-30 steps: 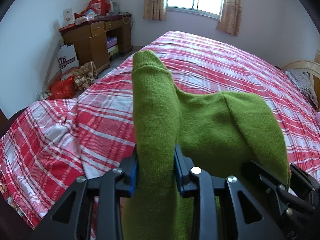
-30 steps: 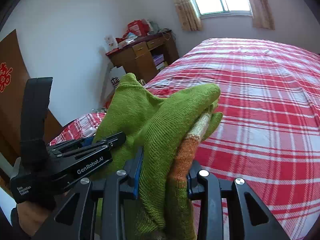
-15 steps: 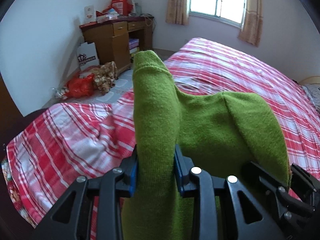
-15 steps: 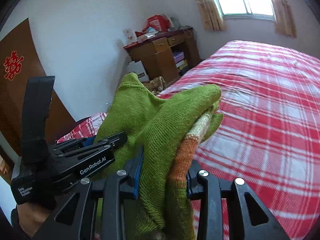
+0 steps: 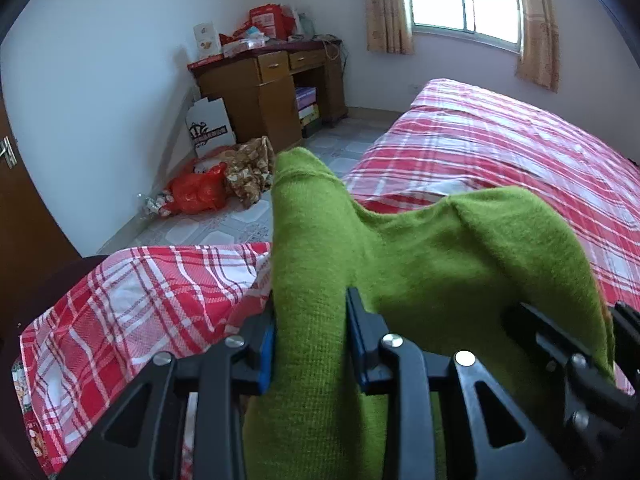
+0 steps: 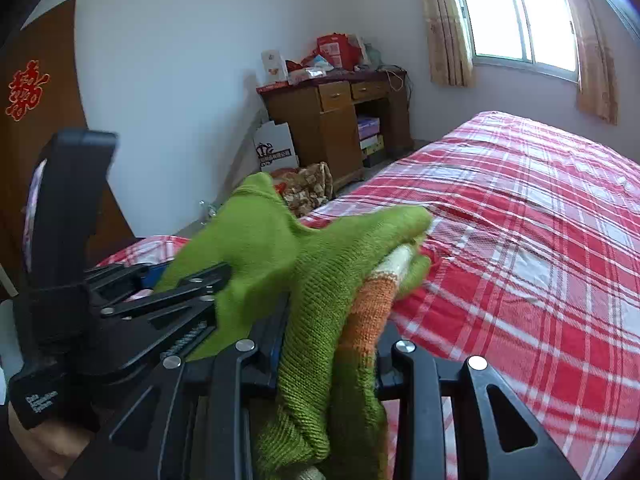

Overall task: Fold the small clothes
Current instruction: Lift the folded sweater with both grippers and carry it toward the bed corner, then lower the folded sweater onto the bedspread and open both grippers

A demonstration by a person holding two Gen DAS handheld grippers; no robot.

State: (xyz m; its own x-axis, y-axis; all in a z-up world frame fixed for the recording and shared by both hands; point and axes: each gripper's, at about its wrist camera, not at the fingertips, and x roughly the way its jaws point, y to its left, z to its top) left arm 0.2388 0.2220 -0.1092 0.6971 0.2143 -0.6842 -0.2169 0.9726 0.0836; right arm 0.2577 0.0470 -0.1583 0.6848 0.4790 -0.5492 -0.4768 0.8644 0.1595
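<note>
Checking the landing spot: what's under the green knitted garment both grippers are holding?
Under the green knitted garment lies the red plaid bedspread; the patch directly beneath is covered by the knit.

The plaid bed [image 6: 520, 240] lies bare from twelve to three o'clock. At eleven o'clock the desk [image 5: 272, 84], box [image 5: 210, 128] and floor bags [image 5: 196, 192] crowd the wall.

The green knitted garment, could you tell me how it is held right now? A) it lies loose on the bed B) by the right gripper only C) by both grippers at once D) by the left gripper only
C: the green knitted garment is clamped between the fingers of the left gripper and also of the right gripper, above the plaid bed.
</note>
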